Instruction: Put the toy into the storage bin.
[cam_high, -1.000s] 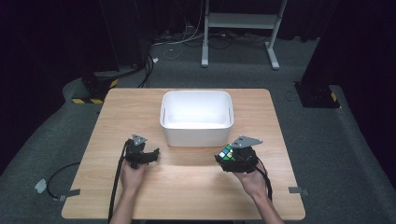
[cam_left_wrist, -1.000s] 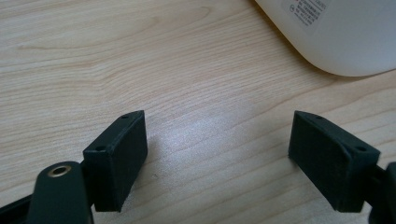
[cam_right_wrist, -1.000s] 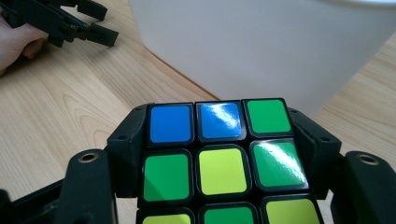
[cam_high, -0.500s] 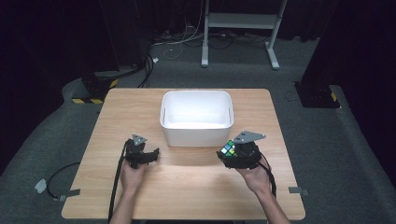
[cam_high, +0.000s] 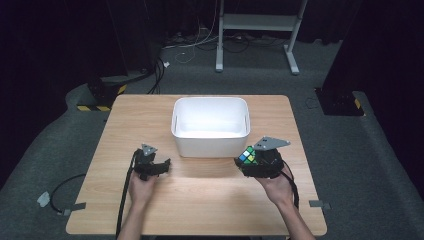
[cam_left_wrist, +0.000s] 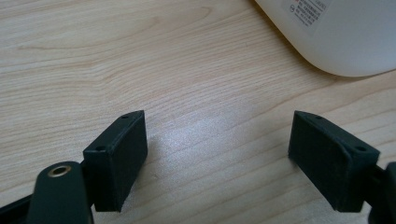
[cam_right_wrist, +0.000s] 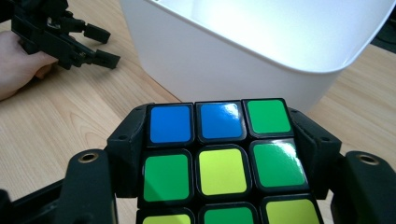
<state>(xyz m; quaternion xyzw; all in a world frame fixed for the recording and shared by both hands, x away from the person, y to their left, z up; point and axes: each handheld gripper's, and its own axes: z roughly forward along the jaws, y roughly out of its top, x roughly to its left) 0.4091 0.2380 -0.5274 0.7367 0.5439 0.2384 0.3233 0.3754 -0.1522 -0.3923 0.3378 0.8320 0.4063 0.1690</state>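
Carry step under way, by the look of it. Right tool clamped on the puzzle cube, jaws pressed flat against two opposite sides in the right gripper view, blue, green and yellow tiles facing the camera. Cube lifted off the bench, just in front of the white tub, near its front right corner, not yet over the rim. Tub wall close ahead of the cube in the right gripper view, bright hollow inside above it, nothing visible in there.

Left tool low at the bench near the tub's front left corner, jaws wide apart, nothing between them. Bare wood grain in the gap in the left gripper view, rounded tub corner off to the upper right. Same tool seen across the bench from the right gripper's camera, idle in the hand.

Next move, most likely: up and forward to clear the near rim, then over the middle of the tub, then jaws apart for the drop. Main risk: too little height, cube clipping the rim and nudging the tub. No call for the left tool unless the tub slides and needs steadying.
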